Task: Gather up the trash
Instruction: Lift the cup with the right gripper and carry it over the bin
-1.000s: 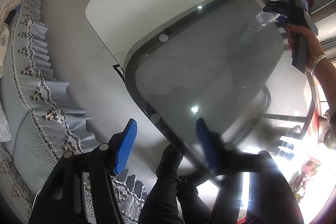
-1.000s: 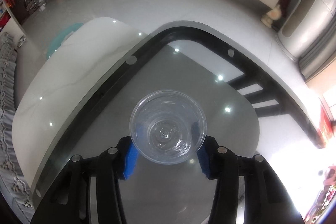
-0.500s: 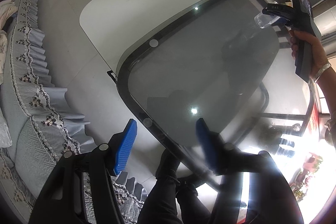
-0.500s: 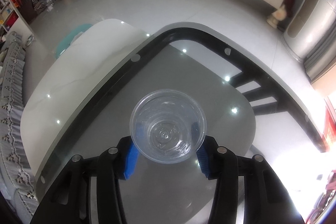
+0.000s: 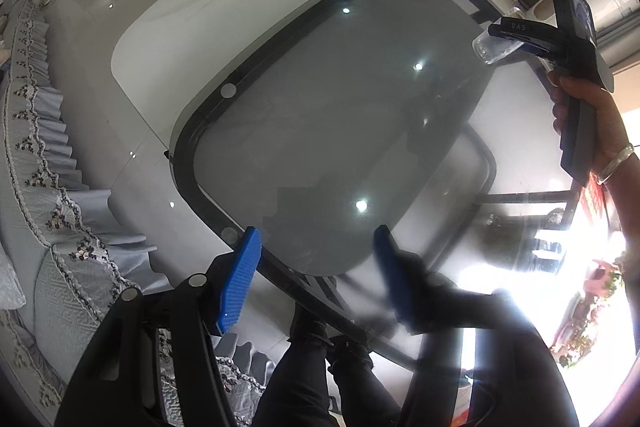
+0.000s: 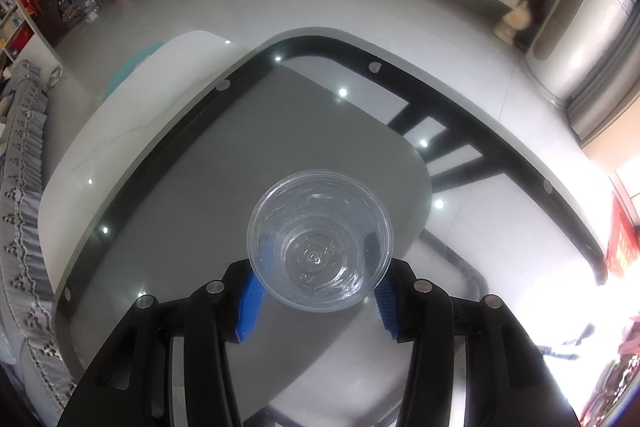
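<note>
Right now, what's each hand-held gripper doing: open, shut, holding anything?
Left hand-held gripper: open, nothing between its fingers.
Right hand-held gripper: shut on the clear plastic cup, carried above the glass table.

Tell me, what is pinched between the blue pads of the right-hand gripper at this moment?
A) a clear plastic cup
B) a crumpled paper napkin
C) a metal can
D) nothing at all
A: the right wrist view shows a clear plastic cup clamped between the blue pads of the right gripper, its open mouth facing the camera, above the glass table.
</note>
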### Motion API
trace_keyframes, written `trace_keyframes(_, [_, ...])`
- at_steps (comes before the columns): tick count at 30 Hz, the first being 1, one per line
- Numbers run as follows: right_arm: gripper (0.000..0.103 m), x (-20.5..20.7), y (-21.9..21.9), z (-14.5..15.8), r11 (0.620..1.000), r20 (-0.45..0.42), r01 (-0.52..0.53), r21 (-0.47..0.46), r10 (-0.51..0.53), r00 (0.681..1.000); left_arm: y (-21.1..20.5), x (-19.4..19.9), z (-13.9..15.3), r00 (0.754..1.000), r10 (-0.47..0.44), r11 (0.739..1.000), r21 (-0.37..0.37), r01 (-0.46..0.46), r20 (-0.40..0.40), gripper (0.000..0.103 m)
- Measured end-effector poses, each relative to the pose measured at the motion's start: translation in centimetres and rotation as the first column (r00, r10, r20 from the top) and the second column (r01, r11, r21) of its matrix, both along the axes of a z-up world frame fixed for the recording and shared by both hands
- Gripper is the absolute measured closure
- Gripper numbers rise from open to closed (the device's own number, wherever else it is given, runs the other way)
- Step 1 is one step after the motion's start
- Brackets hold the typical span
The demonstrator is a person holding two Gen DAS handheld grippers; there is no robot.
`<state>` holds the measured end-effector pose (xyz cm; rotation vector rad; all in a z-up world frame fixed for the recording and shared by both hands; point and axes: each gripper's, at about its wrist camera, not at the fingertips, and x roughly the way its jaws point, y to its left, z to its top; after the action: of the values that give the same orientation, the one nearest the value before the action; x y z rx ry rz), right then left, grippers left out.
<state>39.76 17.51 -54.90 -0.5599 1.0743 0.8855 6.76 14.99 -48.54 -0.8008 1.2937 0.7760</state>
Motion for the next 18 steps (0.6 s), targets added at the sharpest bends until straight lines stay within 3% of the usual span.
trace_keyframes(18, [0.057, 2.5, -13.8, 2.3, 0.992, 0.017, 0.123, -0.025, -0.123, 0.992, -6.3, 7.1, 2.4, 0.987, -0.160, 0.987, 0.028, 0.159, 0.026, 0.044])
